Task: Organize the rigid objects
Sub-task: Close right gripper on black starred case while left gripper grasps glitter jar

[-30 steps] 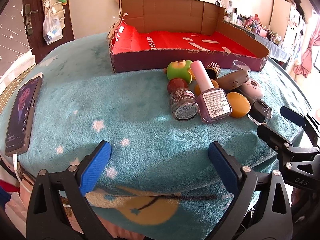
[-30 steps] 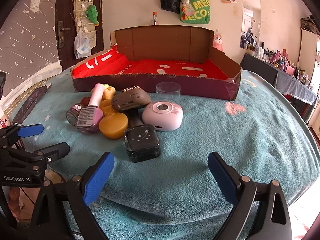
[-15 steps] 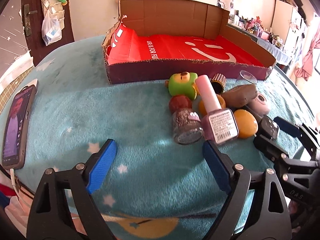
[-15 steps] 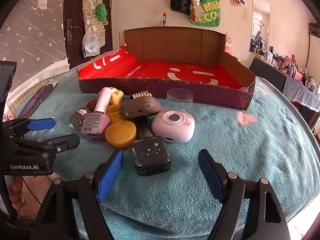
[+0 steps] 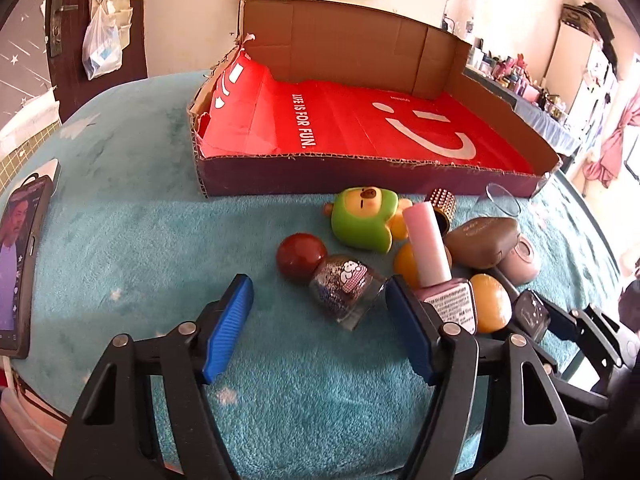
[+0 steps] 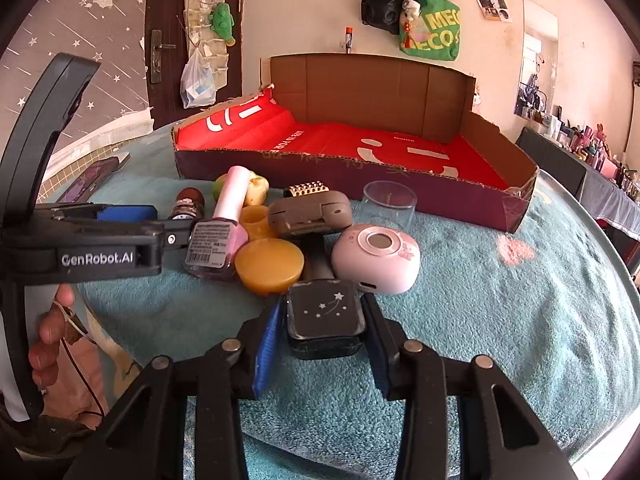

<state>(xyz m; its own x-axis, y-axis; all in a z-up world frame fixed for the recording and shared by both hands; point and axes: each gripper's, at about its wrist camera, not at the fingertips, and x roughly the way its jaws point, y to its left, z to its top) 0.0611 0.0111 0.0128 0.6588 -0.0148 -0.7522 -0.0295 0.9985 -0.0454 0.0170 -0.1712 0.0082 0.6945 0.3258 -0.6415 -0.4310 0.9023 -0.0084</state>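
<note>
Beyond both grippers, farthest from the fingertips, lay the cardboard tray (image 5: 360,176), its red printed liner facing up and its brown back wall standing; it sat on the teal blanket (image 5: 140,240), which spread under everything nearer. Far to the left of the left gripper, a phone (image 5: 20,268) lay with its screen lit.

Between the tray's front wall and the two tools the small items lay in one cluster. Largest to smallest, as seen ahead of the left gripper: green bear toy (image 5: 365,220), brown case (image 5: 482,242) to the right of it, pink round device (image 5: 520,260) touching the case, pink-capped bottle (image 5: 434,264), glitter bottle (image 5: 346,290) with its dark red cap (image 5: 301,257), amber disc (image 5: 490,302), clear cup (image 5: 502,200) by the tray wall.

Left gripper (image 5: 320,328): jaws spread wide, nothing between them. The glitter bottle lay in the gap just ahead of the pads; the right pad (image 5: 408,332) was close beside the pink-capped bottle. Contact could not be judged.

Right gripper (image 6: 322,332): pads set either side of the black star box (image 6: 323,316), nearest item to it, the left pad against its side. Whether the right pad touched could not be told from the wrist view.
</note>
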